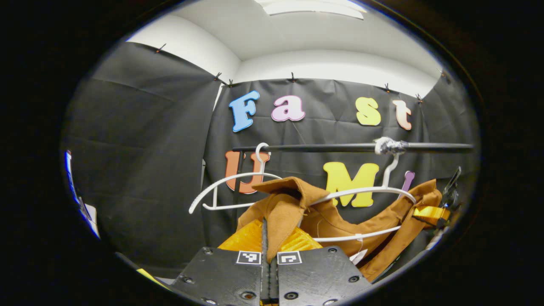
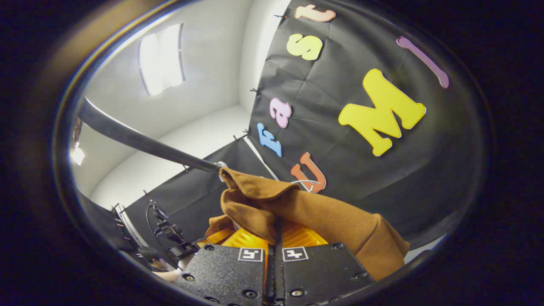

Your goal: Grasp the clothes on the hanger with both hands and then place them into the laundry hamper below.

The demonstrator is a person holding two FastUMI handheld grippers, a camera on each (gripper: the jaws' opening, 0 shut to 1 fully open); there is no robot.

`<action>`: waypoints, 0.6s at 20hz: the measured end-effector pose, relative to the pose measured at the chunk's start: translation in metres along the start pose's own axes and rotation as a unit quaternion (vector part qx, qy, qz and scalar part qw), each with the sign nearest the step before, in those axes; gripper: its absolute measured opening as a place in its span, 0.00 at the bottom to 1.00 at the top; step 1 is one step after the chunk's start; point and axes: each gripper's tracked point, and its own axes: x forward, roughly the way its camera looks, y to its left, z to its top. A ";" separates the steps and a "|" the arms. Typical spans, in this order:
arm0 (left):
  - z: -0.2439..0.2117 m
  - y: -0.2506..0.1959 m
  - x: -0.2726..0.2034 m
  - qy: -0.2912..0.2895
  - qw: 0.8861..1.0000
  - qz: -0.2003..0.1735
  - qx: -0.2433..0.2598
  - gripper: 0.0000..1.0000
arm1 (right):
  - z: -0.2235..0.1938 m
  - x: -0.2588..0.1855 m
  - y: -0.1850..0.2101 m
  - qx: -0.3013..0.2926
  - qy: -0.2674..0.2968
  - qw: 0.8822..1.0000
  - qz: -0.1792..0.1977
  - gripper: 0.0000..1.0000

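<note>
My left claw [image 1: 264, 238] was closed on a fold of the brown garment [image 1: 340, 221], the cloth pinched between both fingers, which stood almost together. In the left gripper view the garment hung on a white hanger [image 1: 361, 193] whose hook, wrapped at the top, sat on the dark rail [image 1: 323, 147]. The hanger's lower bar crossed the front of the cloth, and the collar stood up just above my fingers. A second white hanger [image 1: 231, 187] hung bare on the rail beside it, touching or nearly touching the collar; I could not tell which. At the far edge of that view the other claw [image 1: 431, 214] held the garment's far shoulder.

My right claw [image 2: 278, 231] was likewise clamped on the garment [image 2: 323, 212], a thick fold caught between its two fingers. In the right gripper view the cloth ran up from the fingers to a point just beside the rail [image 2: 140, 138], which slanted across the view, and draped down past the right finger. Low in that view I saw the other claw [image 2: 178, 244] and a bit of the hand holding it.

I could not see the hamper.
</note>
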 end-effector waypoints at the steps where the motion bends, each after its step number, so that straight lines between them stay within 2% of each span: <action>1: 0.005 0.006 -0.002 -0.002 1.000 0.005 -0.002 0.00 | 0.006 -0.003 -0.003 0.011 -0.009 1.000 -0.002 0.03; 4: 0.004 0.015 0.004 0.005 1.000 0.011 -0.008 0.00 | 0.027 -0.010 -0.007 0.045 -0.044 0.998 0.001 0.03; 12: -0.015 0.043 0.014 0.037 0.999 0.029 -0.023 0.00 | 0.063 -0.037 -0.033 0.057 -0.094 0.994 -0.028 0.03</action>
